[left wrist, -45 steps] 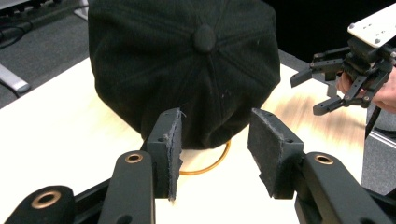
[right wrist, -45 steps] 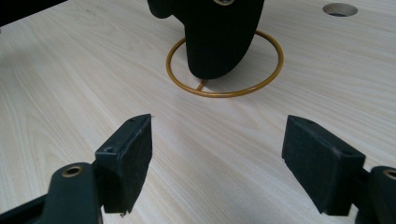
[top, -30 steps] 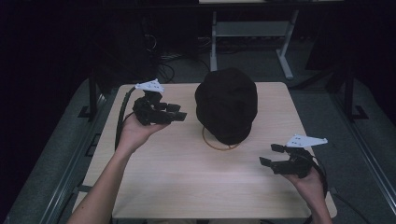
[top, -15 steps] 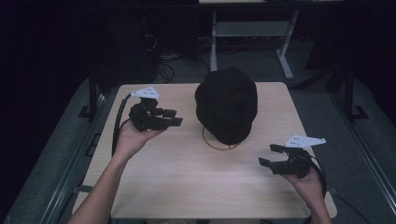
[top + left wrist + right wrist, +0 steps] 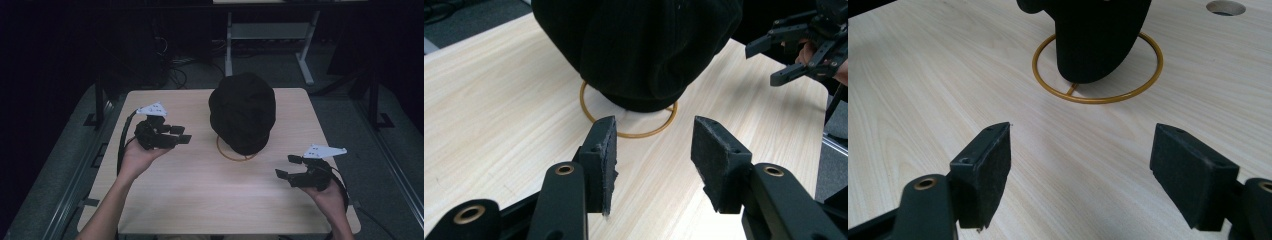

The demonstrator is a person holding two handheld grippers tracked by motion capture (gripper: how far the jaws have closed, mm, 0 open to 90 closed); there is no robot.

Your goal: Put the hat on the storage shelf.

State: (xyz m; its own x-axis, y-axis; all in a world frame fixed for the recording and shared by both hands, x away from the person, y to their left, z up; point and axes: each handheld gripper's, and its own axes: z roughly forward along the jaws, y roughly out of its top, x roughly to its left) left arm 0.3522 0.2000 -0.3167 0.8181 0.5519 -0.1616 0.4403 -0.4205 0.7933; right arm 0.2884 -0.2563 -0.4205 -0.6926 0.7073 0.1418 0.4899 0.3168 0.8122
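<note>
A black knitted hat (image 5: 242, 112) sits on a stand with a gold wire ring base (image 5: 235, 156) in the middle of the light wooden table (image 5: 200, 200). My left gripper (image 5: 184, 135) is held left of the hat, open and empty, its jaws pointing at the hat (image 5: 639, 45) and ring (image 5: 639, 134). My right gripper (image 5: 286, 166) hovers at the front right, wide open and empty, aimed at the ring base (image 5: 1098, 99) below the hat (image 5: 1098, 35). The left gripper view (image 5: 654, 150) also shows the right gripper (image 5: 764, 64) beyond the hat.
A round hole (image 5: 1225, 7) is cut in the tabletop behind the stand. Beyond the table's far edge lie dark floor, cables and a white desk frame (image 5: 305, 60). Bare wood lies between the two grippers in front of the hat.
The left gripper has drifted back toward the person and slightly lower. The right gripper has barely moved. Both stay open.
</note>
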